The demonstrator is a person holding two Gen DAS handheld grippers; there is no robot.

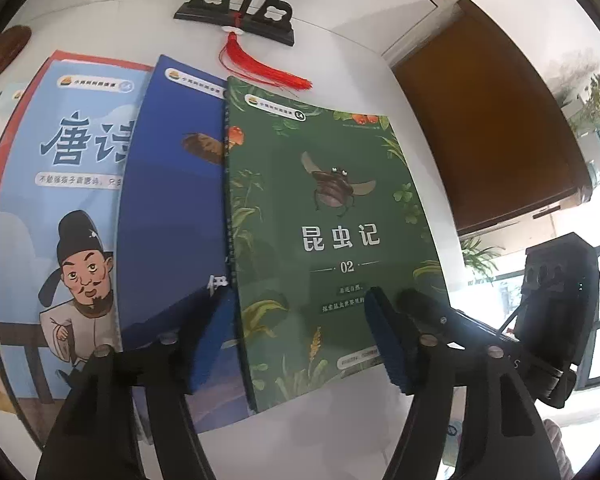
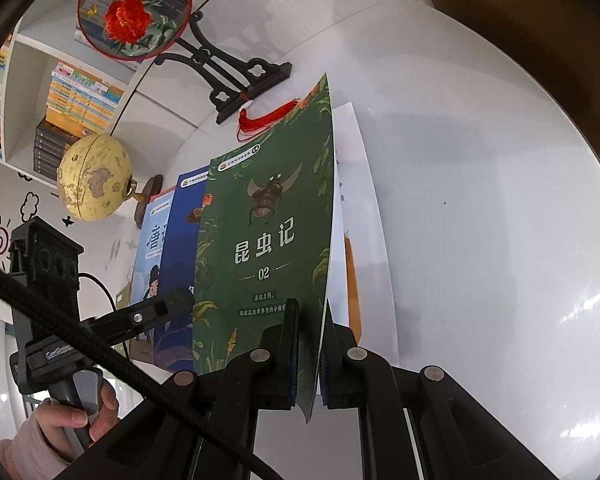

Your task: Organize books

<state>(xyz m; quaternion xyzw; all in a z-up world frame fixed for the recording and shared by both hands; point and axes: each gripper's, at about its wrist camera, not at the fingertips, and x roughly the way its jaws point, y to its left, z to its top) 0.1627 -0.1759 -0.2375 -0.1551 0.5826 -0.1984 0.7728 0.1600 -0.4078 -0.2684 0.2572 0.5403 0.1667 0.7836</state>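
Observation:
A green insect book [image 1: 332, 208] [image 2: 268, 240] lies on top of a fanned row, overlapping a dark blue book [image 1: 168, 208] and a light blue poetry book [image 1: 68, 184]. In the right wrist view my right gripper [image 2: 310, 312] is shut on the lower right edge of the green cover, which is lifted off a white page [image 2: 352, 184]. My left gripper [image 1: 296, 300] stands open over the bottom of the green and dark blue books, its pads pressing nothing. The left gripper's finger [image 2: 176, 304] also shows beside the books.
The books lie on a white table [image 2: 480, 200]. Behind them stand a black fan stand [image 1: 236, 16] with a red tassel [image 1: 260, 64], a round embroidered fan [image 2: 134, 8] and a globe [image 2: 94, 178]. Bookshelves [image 2: 76, 92] fill the back left. A brown cabinet [image 1: 488, 128] is at the right.

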